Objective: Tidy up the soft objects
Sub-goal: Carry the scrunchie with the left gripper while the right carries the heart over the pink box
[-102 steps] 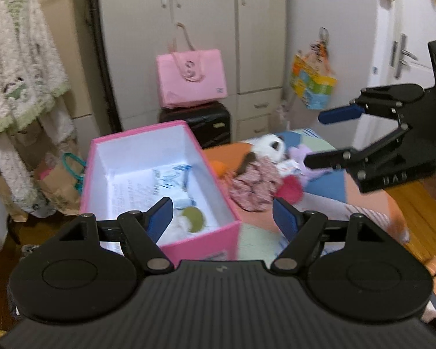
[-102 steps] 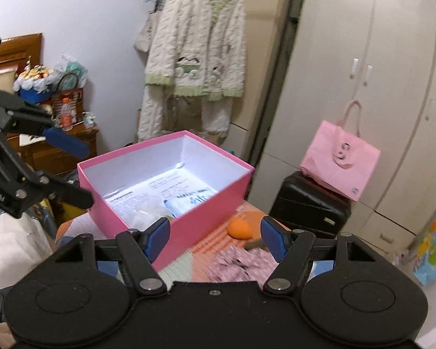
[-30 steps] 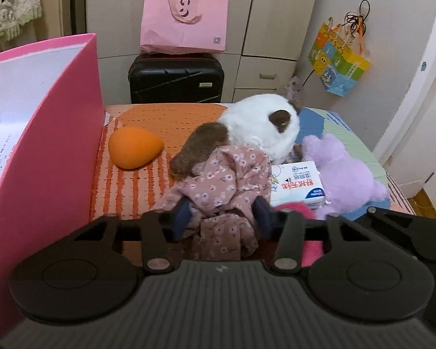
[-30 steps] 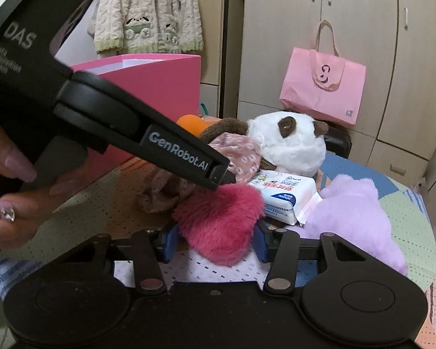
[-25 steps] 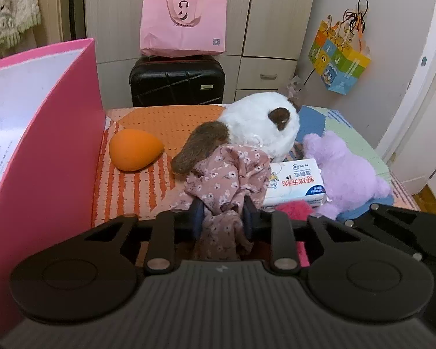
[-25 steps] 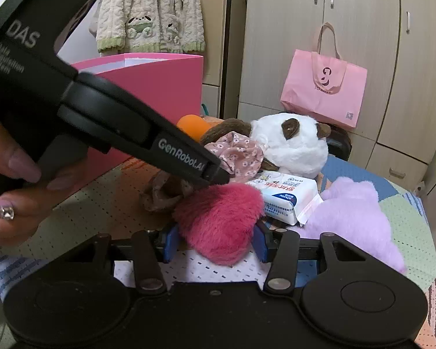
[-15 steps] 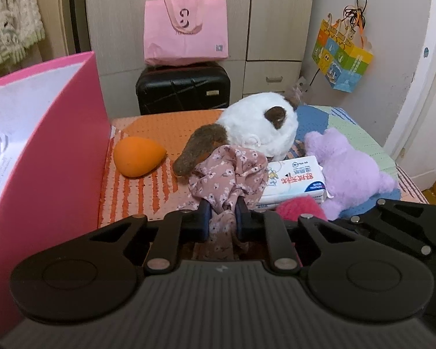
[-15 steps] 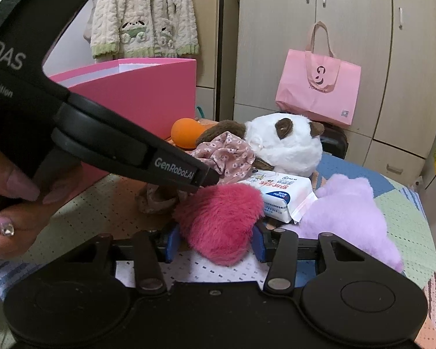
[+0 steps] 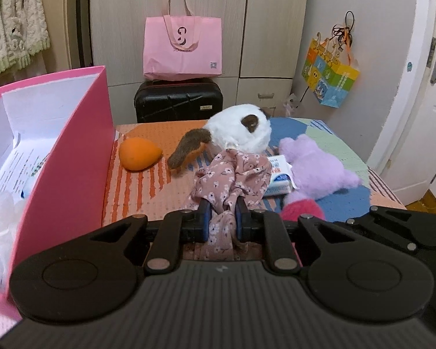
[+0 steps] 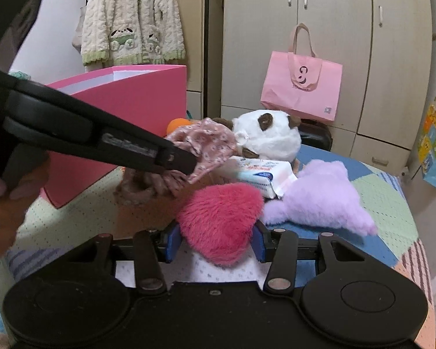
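Left wrist shows our left gripper (image 9: 221, 220) pinching the floral cloth (image 9: 232, 177); our right gripper (image 10: 216, 240) clamps the pink plush (image 10: 218, 218). Neither is in the pink box (image 9: 72, 157) at left yet; several toys remain.

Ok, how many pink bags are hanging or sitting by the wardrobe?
1. The pink bag sits on the black suitcase against the wardrobe. The colourful bag hangs further right; others may be hidden.
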A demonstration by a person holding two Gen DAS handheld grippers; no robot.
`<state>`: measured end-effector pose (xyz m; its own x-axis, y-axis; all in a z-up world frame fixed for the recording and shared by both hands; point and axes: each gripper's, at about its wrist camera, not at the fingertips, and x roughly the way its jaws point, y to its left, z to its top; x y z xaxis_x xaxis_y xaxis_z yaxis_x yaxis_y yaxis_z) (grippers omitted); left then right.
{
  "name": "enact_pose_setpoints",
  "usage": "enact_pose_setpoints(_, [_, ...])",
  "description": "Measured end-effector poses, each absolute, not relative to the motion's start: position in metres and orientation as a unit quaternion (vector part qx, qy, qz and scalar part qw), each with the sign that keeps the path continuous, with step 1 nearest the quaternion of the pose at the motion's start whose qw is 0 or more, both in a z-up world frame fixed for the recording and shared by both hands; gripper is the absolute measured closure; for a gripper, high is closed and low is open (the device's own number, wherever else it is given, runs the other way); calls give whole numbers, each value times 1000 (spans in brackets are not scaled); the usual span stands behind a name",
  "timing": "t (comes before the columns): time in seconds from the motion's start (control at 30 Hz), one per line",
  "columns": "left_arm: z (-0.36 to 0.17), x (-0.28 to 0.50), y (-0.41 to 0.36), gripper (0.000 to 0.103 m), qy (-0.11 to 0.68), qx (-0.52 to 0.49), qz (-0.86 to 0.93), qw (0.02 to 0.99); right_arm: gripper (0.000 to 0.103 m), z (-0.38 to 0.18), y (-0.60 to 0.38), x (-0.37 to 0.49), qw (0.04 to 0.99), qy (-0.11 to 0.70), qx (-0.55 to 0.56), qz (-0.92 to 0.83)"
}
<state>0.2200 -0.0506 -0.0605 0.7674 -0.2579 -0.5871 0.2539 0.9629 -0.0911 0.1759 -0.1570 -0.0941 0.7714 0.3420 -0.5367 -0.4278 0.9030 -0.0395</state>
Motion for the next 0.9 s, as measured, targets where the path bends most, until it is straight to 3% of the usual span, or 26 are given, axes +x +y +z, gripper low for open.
enact_pose_setpoints(0.9, [-51, 128, -26, 88, 321, -22, -198, 926, 50, -82, -160, 118, 936, 281, -36, 207])
